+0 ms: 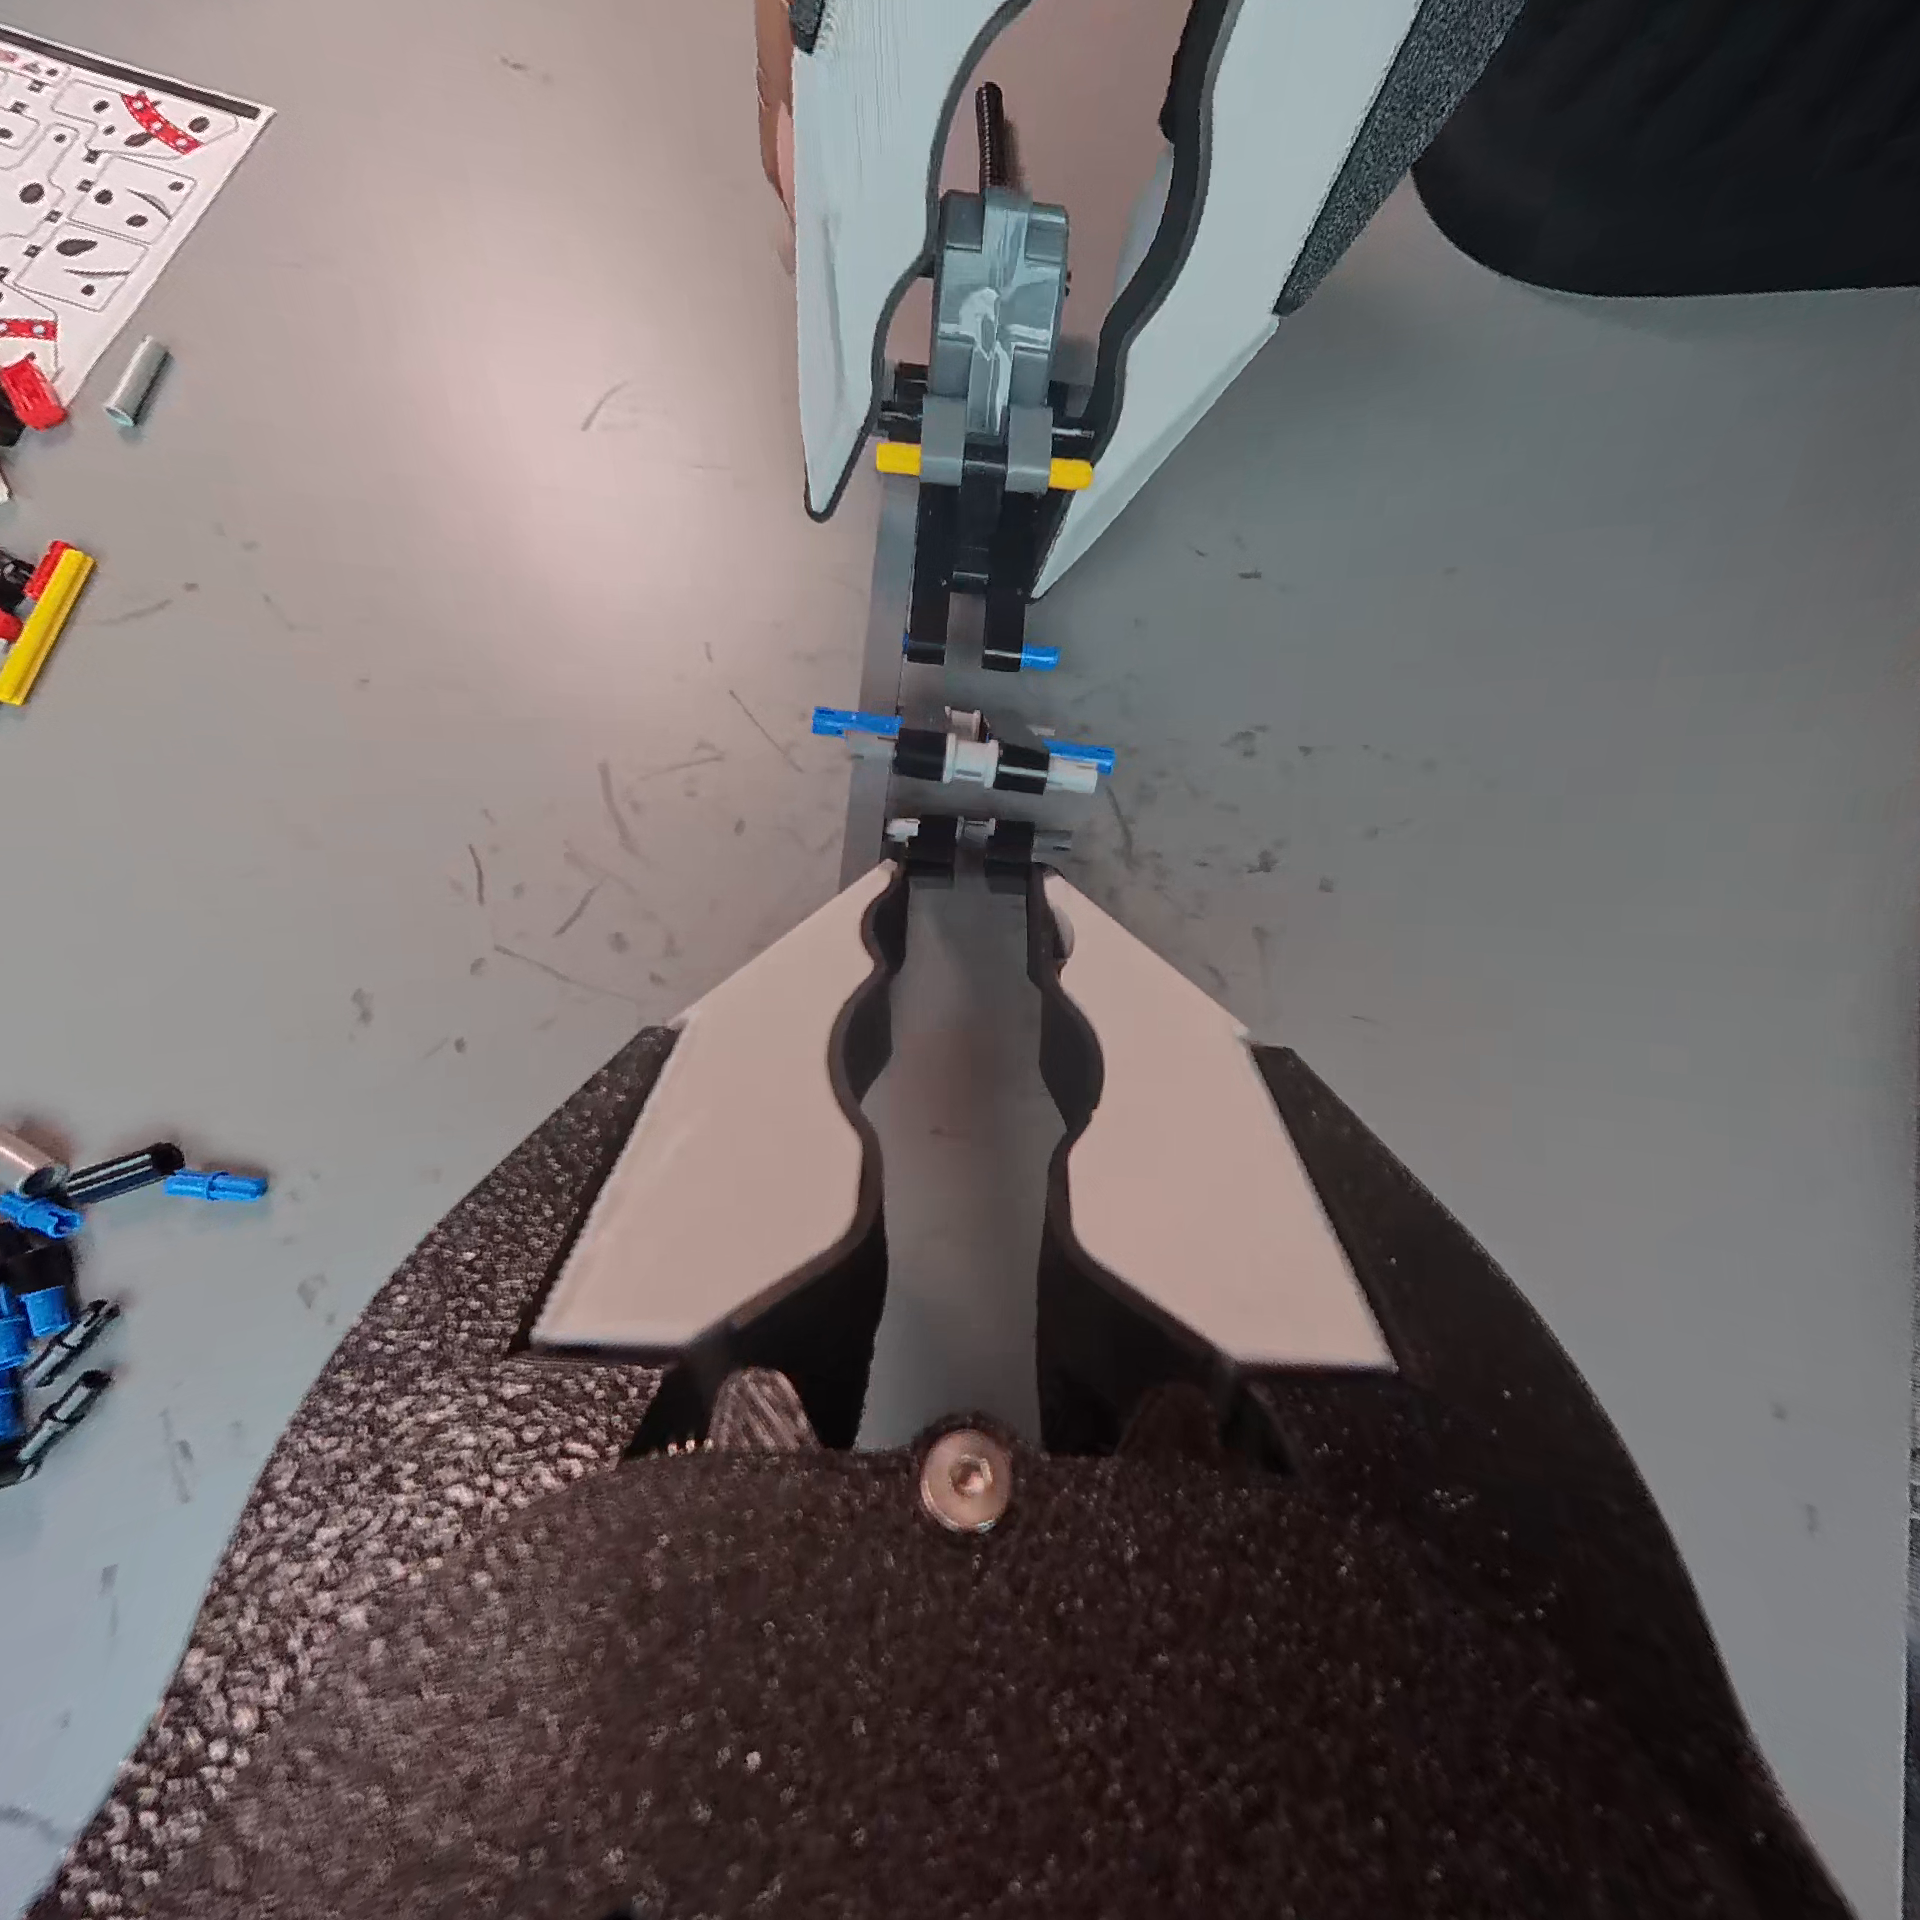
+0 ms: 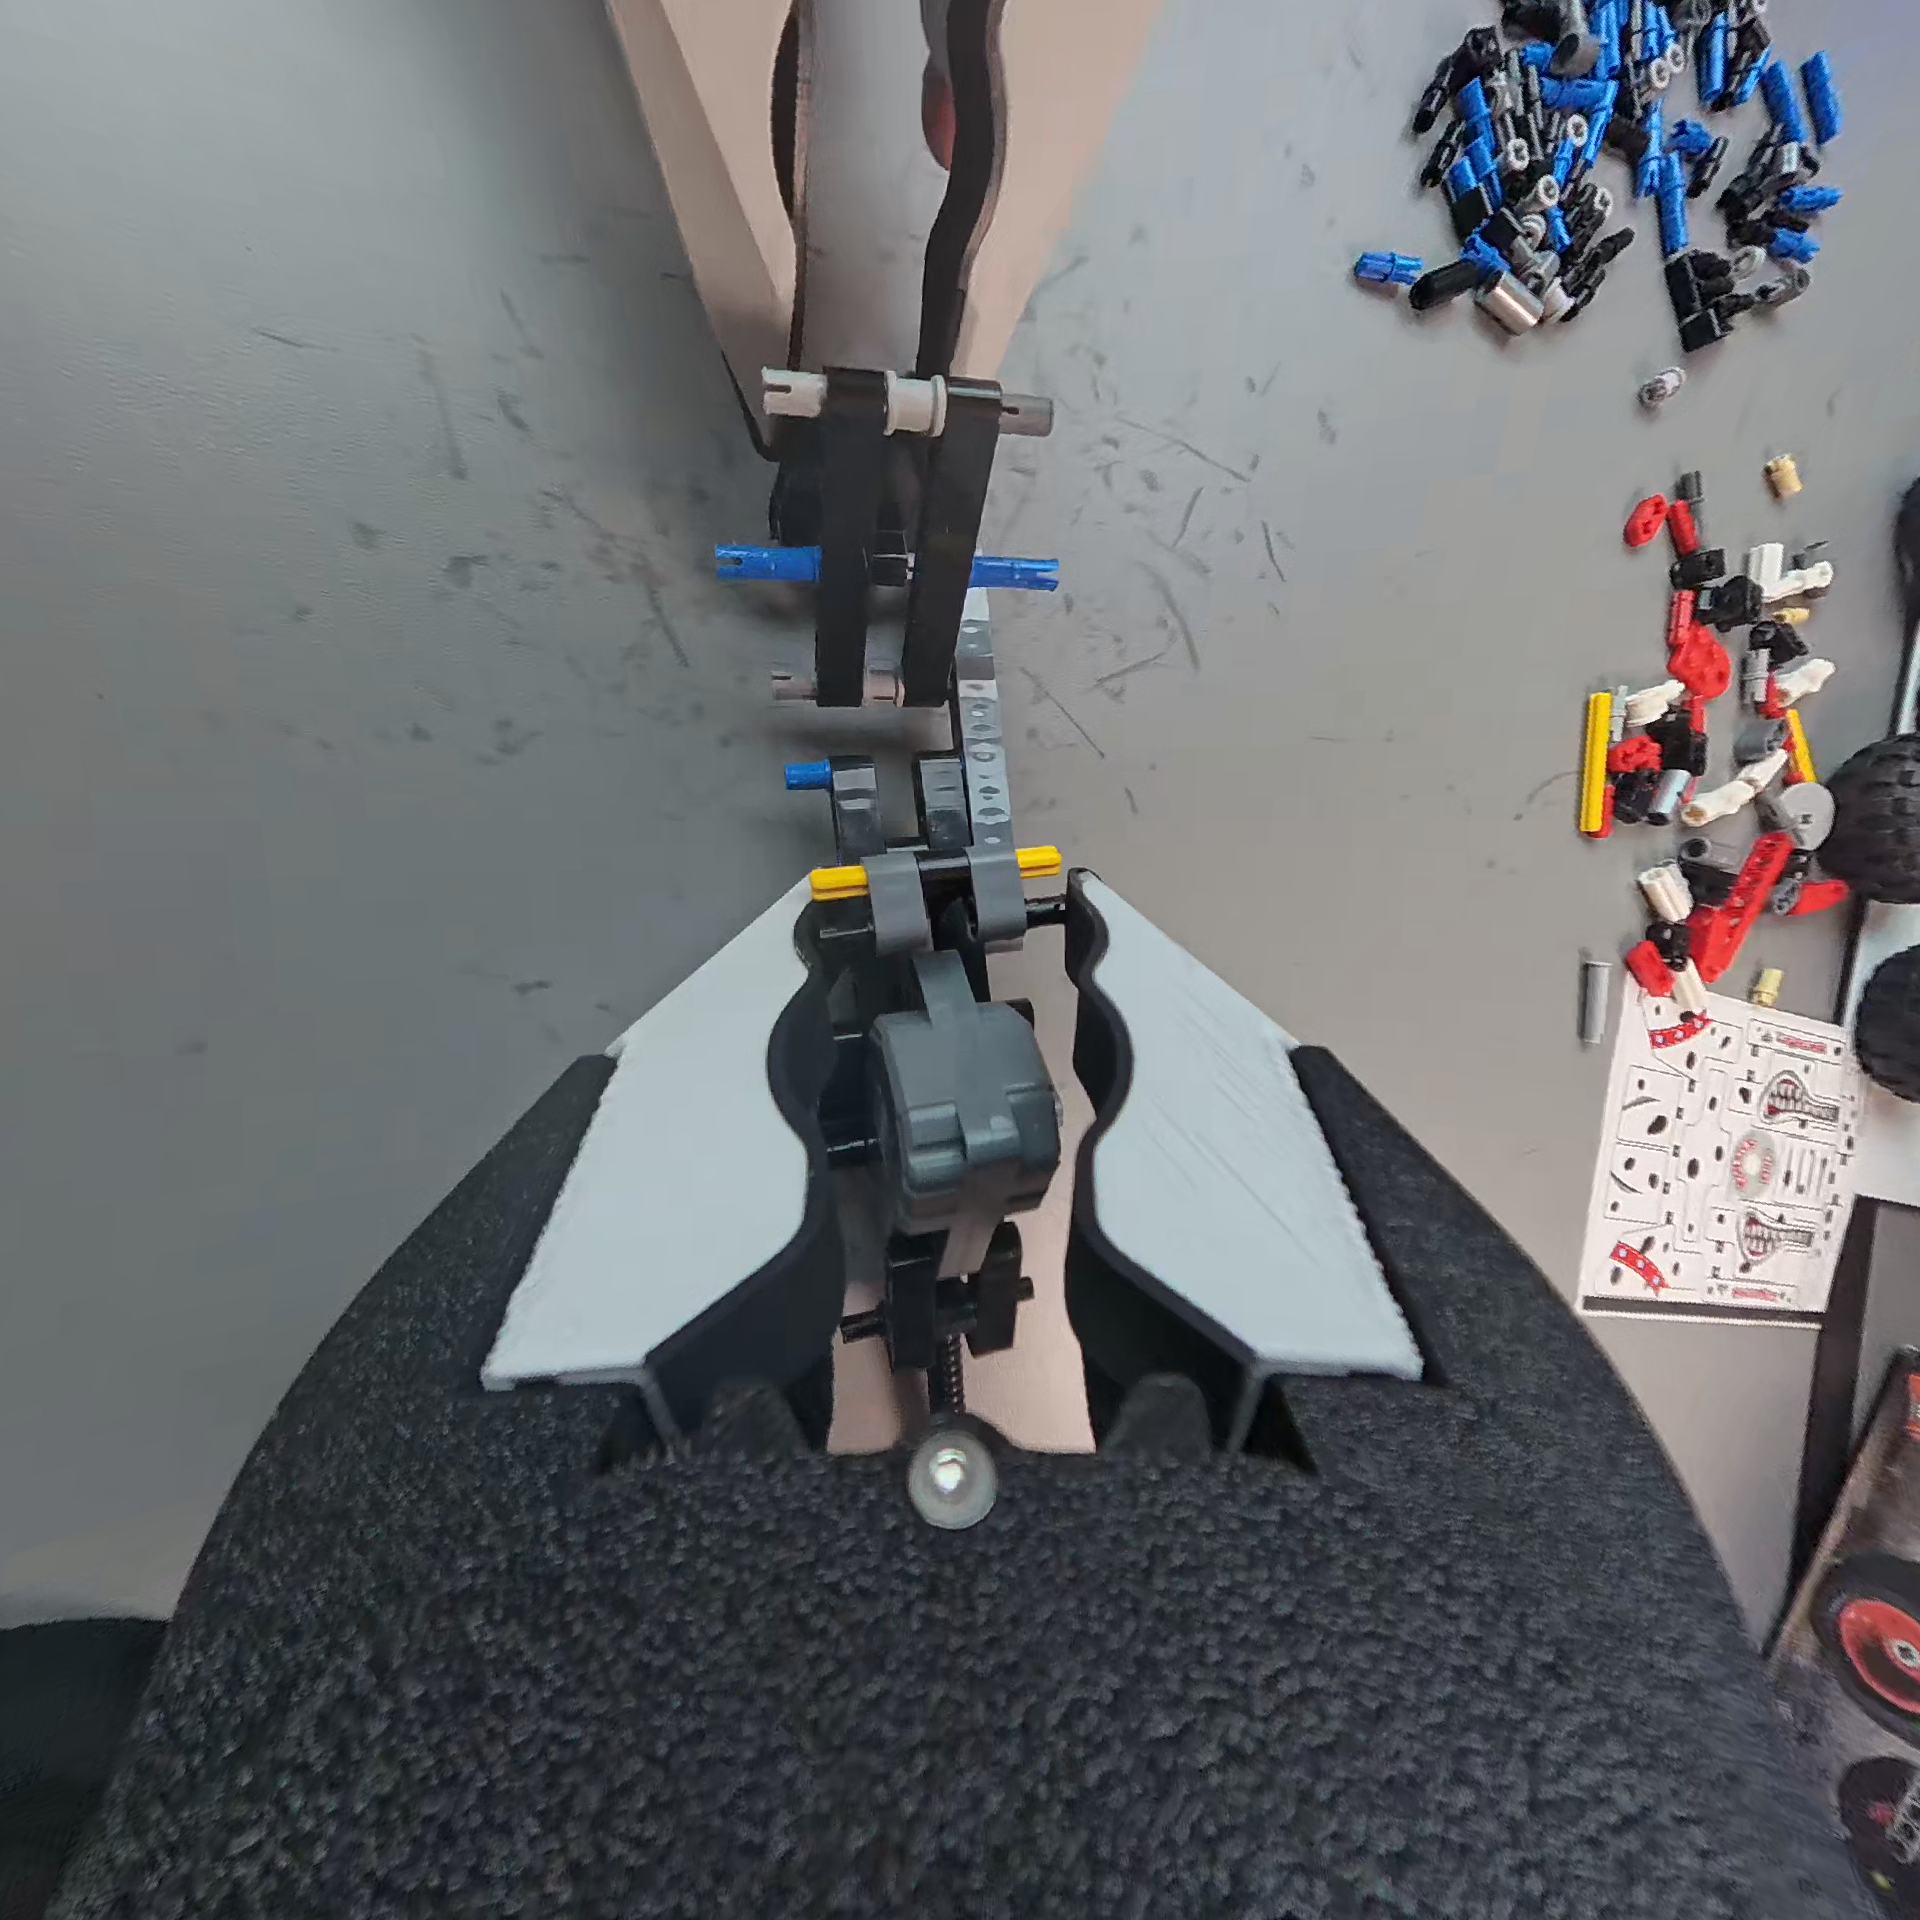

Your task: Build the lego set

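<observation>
Two grippers [image 1: 966, 883] [image 2: 940, 894], one sticker sheet [image 2: 1725, 1164], one yellow beam [image 2: 1595, 764], two black tyres [image 2: 1875, 821]

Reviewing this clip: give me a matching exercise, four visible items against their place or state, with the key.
Items:
1. left hand-held gripper
2. right hand-held gripper
3. sticker sheet
4. black tyre

Places or states:
A. flat on the grey table, printed side up
B. grips the assembly's black-beam end
C. loose on the table's right edge
D. holds the assembly's dark grey block end

Pairs: 1-B, 2-D, 3-A, 4-C
</observation>
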`<state>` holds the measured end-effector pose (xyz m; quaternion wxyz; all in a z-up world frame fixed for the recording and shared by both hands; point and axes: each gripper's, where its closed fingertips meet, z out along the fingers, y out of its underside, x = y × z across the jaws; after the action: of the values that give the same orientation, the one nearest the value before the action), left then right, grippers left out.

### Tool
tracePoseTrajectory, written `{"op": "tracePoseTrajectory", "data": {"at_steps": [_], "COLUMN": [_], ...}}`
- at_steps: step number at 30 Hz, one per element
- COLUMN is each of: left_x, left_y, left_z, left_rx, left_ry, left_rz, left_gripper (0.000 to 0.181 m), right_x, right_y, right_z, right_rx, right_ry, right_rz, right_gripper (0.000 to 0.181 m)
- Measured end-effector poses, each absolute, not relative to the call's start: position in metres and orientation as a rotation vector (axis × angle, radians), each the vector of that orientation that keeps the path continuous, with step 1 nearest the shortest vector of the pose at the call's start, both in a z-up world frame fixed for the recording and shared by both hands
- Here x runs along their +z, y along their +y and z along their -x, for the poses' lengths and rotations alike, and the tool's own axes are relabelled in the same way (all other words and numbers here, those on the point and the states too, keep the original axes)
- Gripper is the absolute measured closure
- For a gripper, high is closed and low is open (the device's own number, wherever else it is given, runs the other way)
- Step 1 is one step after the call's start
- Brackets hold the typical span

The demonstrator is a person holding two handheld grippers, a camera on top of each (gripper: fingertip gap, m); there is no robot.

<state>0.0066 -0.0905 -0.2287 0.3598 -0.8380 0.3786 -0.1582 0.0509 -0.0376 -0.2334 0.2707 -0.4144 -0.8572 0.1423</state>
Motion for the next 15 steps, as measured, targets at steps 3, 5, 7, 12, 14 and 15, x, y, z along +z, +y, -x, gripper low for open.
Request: {"op": "tracePoseTrajectory", "data": {"at_steps": [3,5,7,12,14,15], "left_x": [-0.2301,-0.2308,-0.2308,-0.232,-0.2324,-0.2323], "left_y": [-0.0907,-0.0904,-0.0897,-0.0889,-0.0885,-0.0884], "left_z": [-0.0052,-0.0048,-0.0043,-0.0023,-0.0017,-0.0018], "left_rx": [-0.407,-0.41,-0.407,-0.406,-0.405,-0.408], "left_ry": [0.976,0.973,0.97,0.962,0.96,0.959], "left_rz": [2.165,2.165,2.164,2.17,2.171,2.171], "left_gripper": [0.156,0.156,0.156,0.156,0.156,0.156], "right_x": [-0.2347,-0.2355,-0.2352,-0.2392,-0.238,-0.2376], "right_y": [-0.037,-0.0368,-0.0368,-0.0377,-0.0378,-0.0371], "right_z": [-0.0506,-0.0502,-0.0494,-0.047,-0.0463,-0.0465], "right_rx": [0.453,0.495,0.533,0.544,0.547,0.544], "right_ry": [-2.305,-2.306,-2.305,-2.323,-2.322,-2.324], "right_rz": [1.163,1.192,1.213,1.214,1.219,1.226], "right_gripper": [0.139,0.139,0.139,0.138,0.136,0.133]}}
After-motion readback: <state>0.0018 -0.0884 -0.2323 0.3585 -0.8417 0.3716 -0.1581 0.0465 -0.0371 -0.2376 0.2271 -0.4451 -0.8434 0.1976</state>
